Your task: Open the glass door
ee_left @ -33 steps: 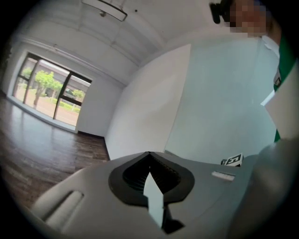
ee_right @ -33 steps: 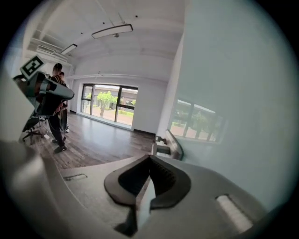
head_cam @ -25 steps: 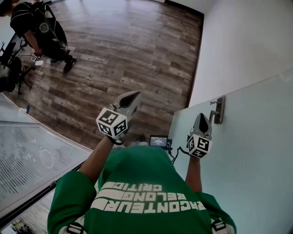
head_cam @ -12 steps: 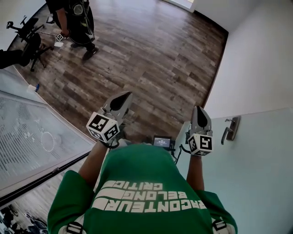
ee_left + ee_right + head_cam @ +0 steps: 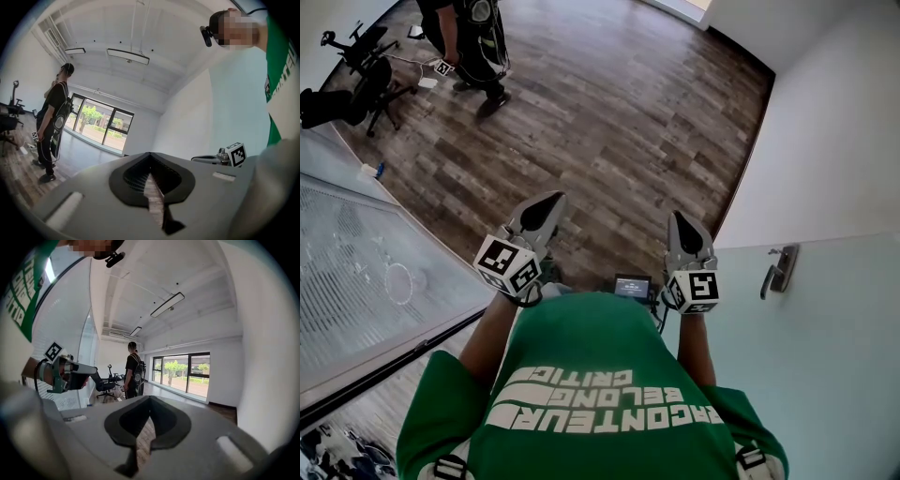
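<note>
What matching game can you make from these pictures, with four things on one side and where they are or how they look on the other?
Things
1. door handle
2. office chair
3. shirt
4. left gripper

Clues
a. green with white letters
b. jaws together, holding nothing
c. on the glass door, at the right
d. black, on the wood floor, far top left

Pairs: 1-c, 2-d, 3-a, 4-b
</note>
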The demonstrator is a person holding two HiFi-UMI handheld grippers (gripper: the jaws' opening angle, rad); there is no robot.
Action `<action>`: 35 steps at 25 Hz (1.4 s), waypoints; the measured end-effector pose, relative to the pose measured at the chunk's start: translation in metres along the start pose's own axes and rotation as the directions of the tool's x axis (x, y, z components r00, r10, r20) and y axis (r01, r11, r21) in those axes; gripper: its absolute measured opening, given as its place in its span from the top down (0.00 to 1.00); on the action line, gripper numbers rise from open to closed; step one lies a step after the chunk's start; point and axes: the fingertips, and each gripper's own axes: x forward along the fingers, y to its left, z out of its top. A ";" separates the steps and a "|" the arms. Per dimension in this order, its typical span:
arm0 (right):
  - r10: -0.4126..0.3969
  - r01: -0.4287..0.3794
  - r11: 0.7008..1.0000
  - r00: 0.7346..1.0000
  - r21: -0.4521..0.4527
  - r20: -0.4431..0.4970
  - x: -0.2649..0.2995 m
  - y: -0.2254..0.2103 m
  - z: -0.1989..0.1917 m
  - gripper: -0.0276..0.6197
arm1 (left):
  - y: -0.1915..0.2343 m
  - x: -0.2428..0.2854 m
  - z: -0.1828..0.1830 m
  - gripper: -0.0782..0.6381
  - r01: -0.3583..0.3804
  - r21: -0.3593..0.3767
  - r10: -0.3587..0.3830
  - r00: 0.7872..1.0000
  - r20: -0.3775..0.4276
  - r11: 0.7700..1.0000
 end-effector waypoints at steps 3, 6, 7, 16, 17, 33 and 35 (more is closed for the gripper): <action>0.022 -0.022 1.000 1.000 -0.010 -0.007 0.008 0.009 0.001 0.97 | 0.003 -0.003 0.003 0.87 -0.005 0.006 0.005 1.000 0.008 1.000; 0.041 -0.041 0.999 0.999 -0.020 -0.018 0.013 0.014 0.002 0.97 | 0.004 -0.002 0.004 0.87 -0.008 0.002 0.008 1.000 0.005 1.000; 0.046 -0.047 0.999 0.999 -0.024 -0.022 0.014 0.017 0.001 0.97 | 0.004 -0.003 0.002 0.87 -0.007 0.001 0.007 1.000 0.002 1.000; 0.065 -0.067 0.997 0.997 -0.032 -0.046 0.020 0.027 -0.003 0.97 | 0.007 -0.007 0.003 0.87 -0.011 -0.034 0.011 1.000 0.010 0.999; 0.066 -0.067 0.997 0.997 -0.031 -0.049 0.021 0.028 -0.004 0.97 | 0.007 -0.007 0.003 0.87 -0.010 -0.035 0.011 1.000 0.012 0.999; 0.085 -0.089 0.995 0.993 -0.049 -0.079 0.028 0.033 -0.013 0.97 | 0.014 -0.010 -0.001 0.87 -0.027 -0.053 0.028 1.000 0.010 0.998; 0.087 -0.091 0.995 0.993 -0.047 -0.080 0.029 0.032 -0.013 0.97 | 0.014 -0.009 -0.001 0.87 -0.029 -0.054 0.030 1.000 0.010 0.998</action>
